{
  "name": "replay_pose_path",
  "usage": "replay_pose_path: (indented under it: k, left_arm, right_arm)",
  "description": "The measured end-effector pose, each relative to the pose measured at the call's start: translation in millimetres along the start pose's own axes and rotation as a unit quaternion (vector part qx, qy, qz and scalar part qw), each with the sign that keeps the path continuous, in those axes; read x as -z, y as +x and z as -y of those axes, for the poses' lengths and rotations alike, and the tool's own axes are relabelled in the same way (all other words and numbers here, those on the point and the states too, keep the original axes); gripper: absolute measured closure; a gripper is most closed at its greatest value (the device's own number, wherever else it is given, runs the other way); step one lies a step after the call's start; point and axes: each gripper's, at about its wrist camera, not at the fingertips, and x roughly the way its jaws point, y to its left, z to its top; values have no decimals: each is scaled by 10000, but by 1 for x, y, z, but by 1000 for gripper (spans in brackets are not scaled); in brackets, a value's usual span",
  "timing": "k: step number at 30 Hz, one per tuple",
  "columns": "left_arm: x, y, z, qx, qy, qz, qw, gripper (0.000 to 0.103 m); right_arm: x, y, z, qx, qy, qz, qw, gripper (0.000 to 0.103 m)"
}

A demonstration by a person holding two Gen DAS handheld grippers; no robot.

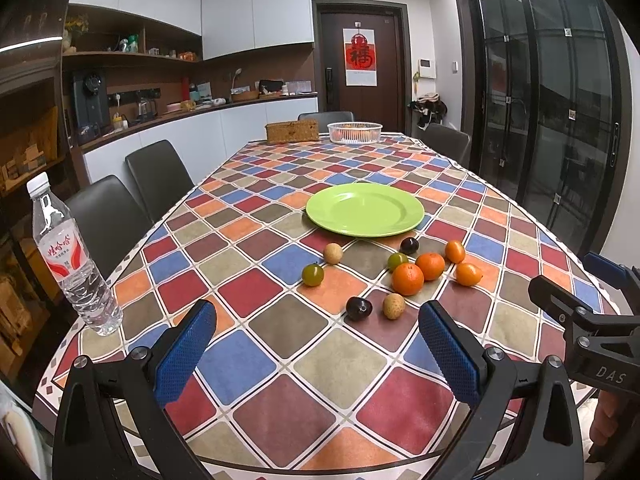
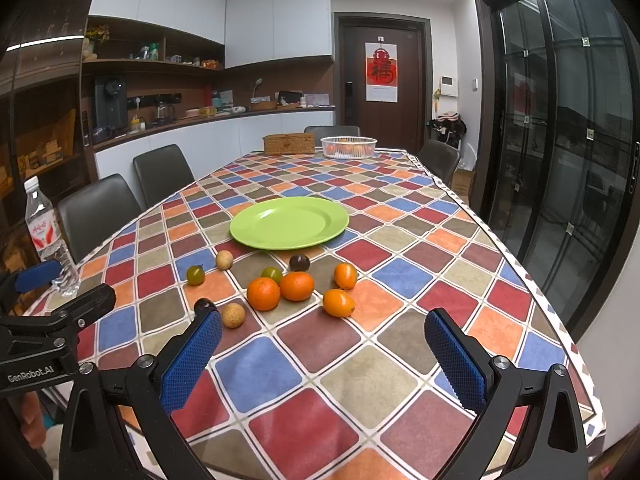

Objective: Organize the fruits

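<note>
Over the checkered tablecloth (image 1: 280, 312), both my grippers, left (image 1: 316, 348) and right (image 2: 324, 360), are spread wide, gripping nothing; fruit sits scattered just before the green plate (image 1: 365, 209).

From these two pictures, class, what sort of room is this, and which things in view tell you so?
Most likely a home dining room joined to a kitchen: a long table under a checked cloth with chairs around it, and a counter with a kettle and wall cupboards behind.

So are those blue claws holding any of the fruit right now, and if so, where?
No, nothing is held. The left gripper and the right gripper are both wide open above the table, short of the fruit, and the green plate is bare.
</note>
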Motion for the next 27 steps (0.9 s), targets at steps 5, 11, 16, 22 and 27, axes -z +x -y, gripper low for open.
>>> replay_pose_path:
  k: [5,11,16,22,27]
  left_arm:
    - [0,0,0,-1,2,9,10000,0]
    - [-1,0,0,-4,1,10,10000,0]
    - [-1,-1,0,-3,3,15,10000,0]
    - [-1,-1,0,-4,1,12,10000,0]
    - [0,-1,0,-6,3,16,10000,0]
  right_arm:
    - [0,0,0,-3,-3,5,10000,1]
    - [0,0,0,-3,-4,4,10000,1]
    - [0,0,0,-4,-5,5,10000,1]
    - [0,1,2,-6,-8,3,10000,1]
    - [1,2,-4,-11,-20,-10,10000,1]
